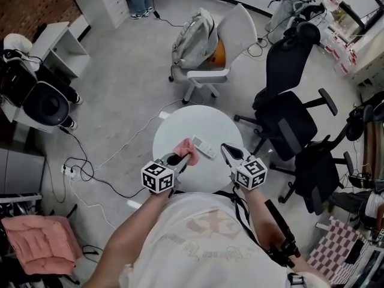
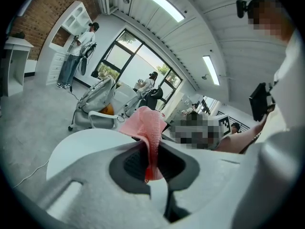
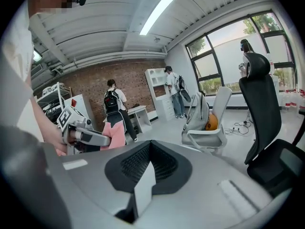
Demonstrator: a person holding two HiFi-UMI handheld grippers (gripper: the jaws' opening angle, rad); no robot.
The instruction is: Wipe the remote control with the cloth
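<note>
Left gripper (image 2: 153, 168) first: its jaws are clamped on the pink cloth (image 2: 144, 124), which stands up out of the pinch and flops over at the top, with a thin red edge showing right down between the pads. Right gripper (image 3: 150, 165) now: jaws pressed together, nothing between them, nothing carried. From the head view both are held side by side but apart above the near edge of the counter, marker cubes up, jaws pointing away from the person.

Widening out, the grey floor (image 1: 120, 89) has cables trailing across it on the left. On the right of the counter stands a black office chair (image 1: 288, 122), well clear of it. Beyond the counter's far side is a white chair (image 1: 240, 26) with a grey backpack (image 1: 193, 35) slumped on its seat.

Then the round white counter (image 1: 180, 128) itself, mostly bare. Over its near half the cloth hangs from the left gripper as a small pink bunch.

And the smallest piece, the remote control (image 1: 204, 147): white, lying flat and slantwise on the counter, between the two grippers as seen from above and just to the right of the cloth. No gripper is on it. Whether the cloth's edge touches it, I can't tell from up here.
</note>
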